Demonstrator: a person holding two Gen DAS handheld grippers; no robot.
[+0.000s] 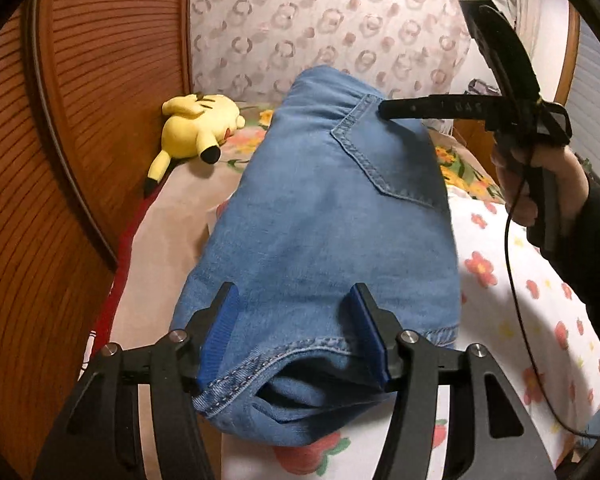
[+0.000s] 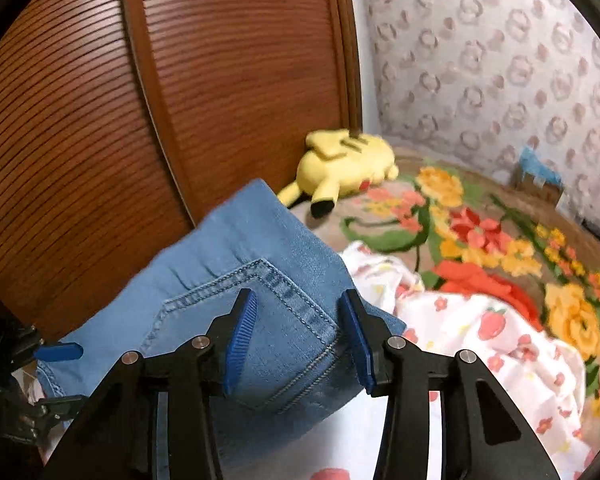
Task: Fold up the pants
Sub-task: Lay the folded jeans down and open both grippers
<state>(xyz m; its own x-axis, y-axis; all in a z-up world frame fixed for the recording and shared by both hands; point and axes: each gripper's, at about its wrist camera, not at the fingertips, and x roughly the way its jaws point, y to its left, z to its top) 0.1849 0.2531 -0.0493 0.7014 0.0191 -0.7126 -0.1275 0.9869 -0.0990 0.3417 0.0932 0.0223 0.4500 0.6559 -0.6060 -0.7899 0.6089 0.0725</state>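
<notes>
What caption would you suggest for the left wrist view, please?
Open left gripper over folded blue jeans on a floral bedsheet; right gripper at the far end.

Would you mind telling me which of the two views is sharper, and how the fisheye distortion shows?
Left wrist view: crisp, the jeans stitching reads clearly. Right wrist view: softer, with the yellow plush toy and wallpaper smeared. Both views: the wooden slatted panel bows into curves and dark corners ring each picture.

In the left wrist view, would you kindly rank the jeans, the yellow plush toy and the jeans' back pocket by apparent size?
1. Jeans, by far the largest.
2. Back pocket.
3. Yellow plush toy.
The last two look close, and the toy lies farther from the camera, so their order is unsure.
</notes>
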